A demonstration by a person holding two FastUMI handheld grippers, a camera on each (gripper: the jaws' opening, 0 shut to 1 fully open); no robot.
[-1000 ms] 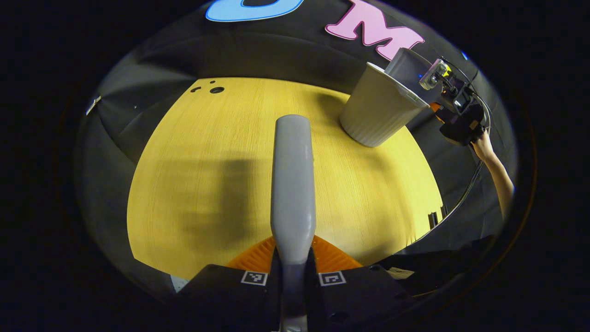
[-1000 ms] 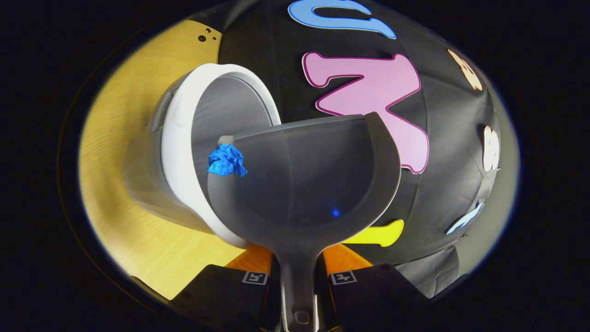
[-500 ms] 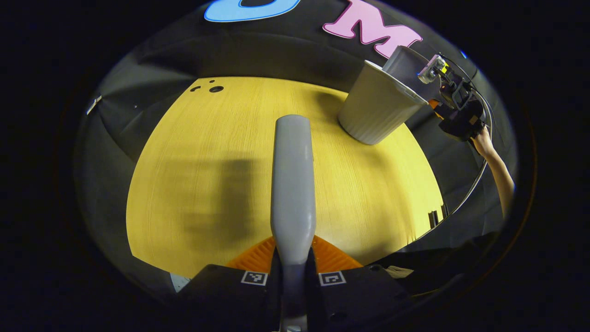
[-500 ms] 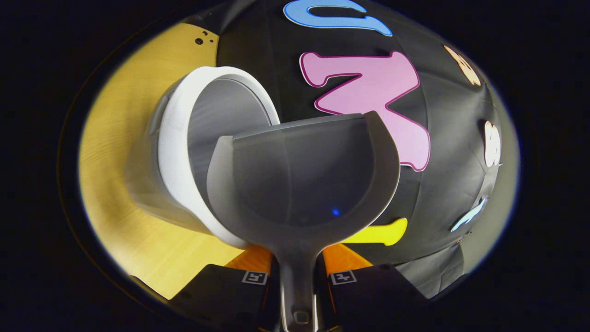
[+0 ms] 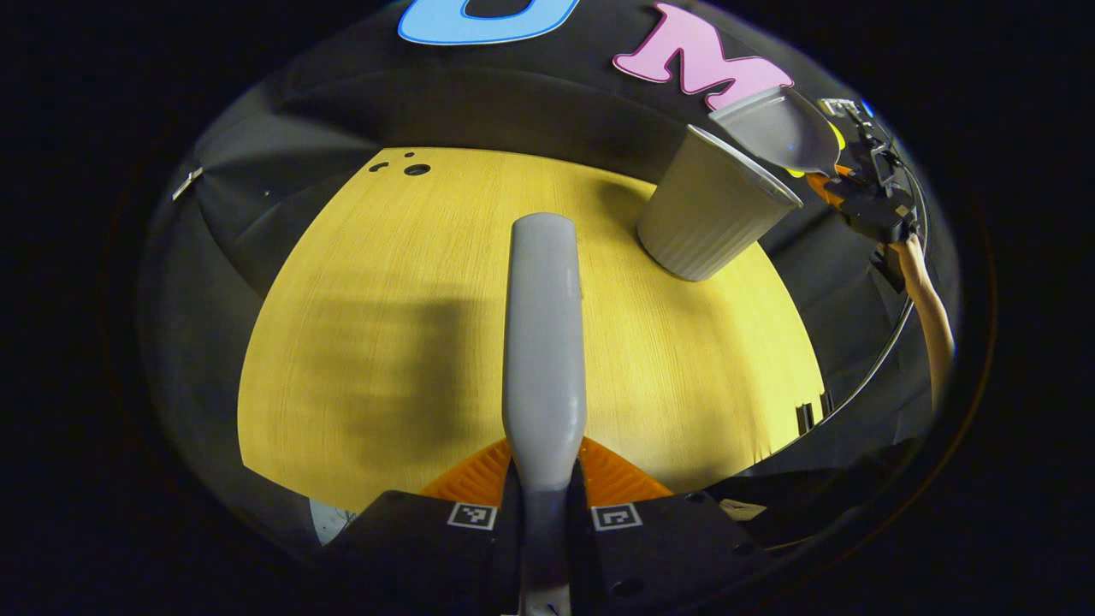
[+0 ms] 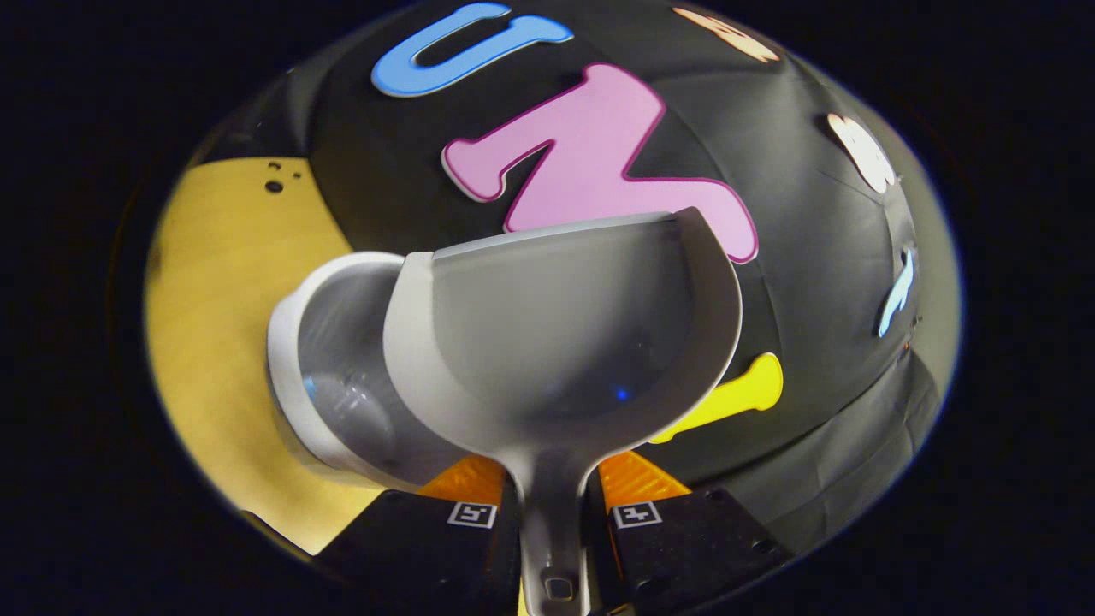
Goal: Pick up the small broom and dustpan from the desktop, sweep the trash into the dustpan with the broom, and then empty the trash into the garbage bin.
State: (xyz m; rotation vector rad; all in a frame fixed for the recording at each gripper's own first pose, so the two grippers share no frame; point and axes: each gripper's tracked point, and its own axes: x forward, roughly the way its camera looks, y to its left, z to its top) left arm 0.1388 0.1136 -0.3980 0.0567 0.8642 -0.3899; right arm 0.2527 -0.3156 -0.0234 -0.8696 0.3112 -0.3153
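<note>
Emptying step judged all but done: right gripper (image 6: 552, 513) clamped on the dustpan (image 6: 556, 334) handle, pan bare and held above the garbage bin (image 6: 334, 402), a blur of blue low inside the bin, probably the trash. Left gripper (image 5: 543, 513) pinched on the broom (image 5: 543, 334) handle over the desktop (image 5: 385, 257). Compared with a second ago, blue wad gone from the pan's lip, pan lifted off the rim. Next, probably, both tools back down onto the desktop.

Smooth matt plastic dustpan (image 6: 560, 334), ribbed matt plastic garbage bin (image 5: 706, 214), wood-grain desktop (image 5: 411, 342).
</note>
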